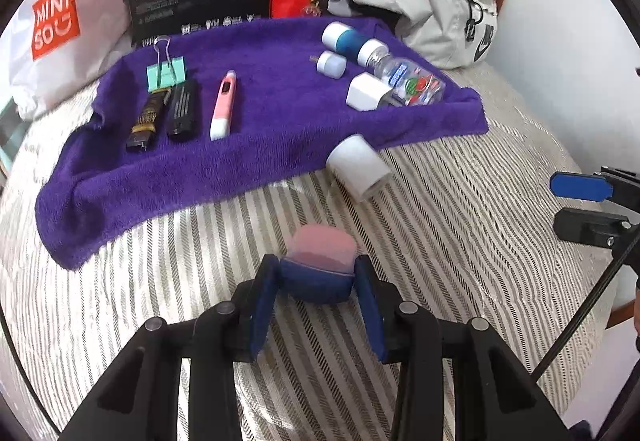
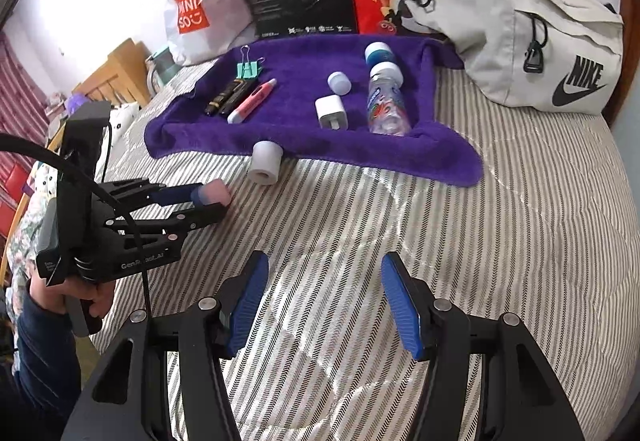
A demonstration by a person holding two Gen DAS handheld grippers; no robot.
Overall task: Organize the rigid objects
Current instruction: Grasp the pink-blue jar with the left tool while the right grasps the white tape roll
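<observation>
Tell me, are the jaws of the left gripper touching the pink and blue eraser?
Touching. In the left wrist view, both pads of the left gripper press the blue end of the eraser, with no gap.

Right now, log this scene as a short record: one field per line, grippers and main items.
left gripper: shut on pink and blue eraser, above the striped bedcover
right gripper: open, nothing between the fingers
purple towel: spread on the bedcover
towel left group: binder clip, two dark bars, pink thermometer
towel right group: clear bottle, white charger, small white cap
white roll: lying at the towel's front edge
</observation>
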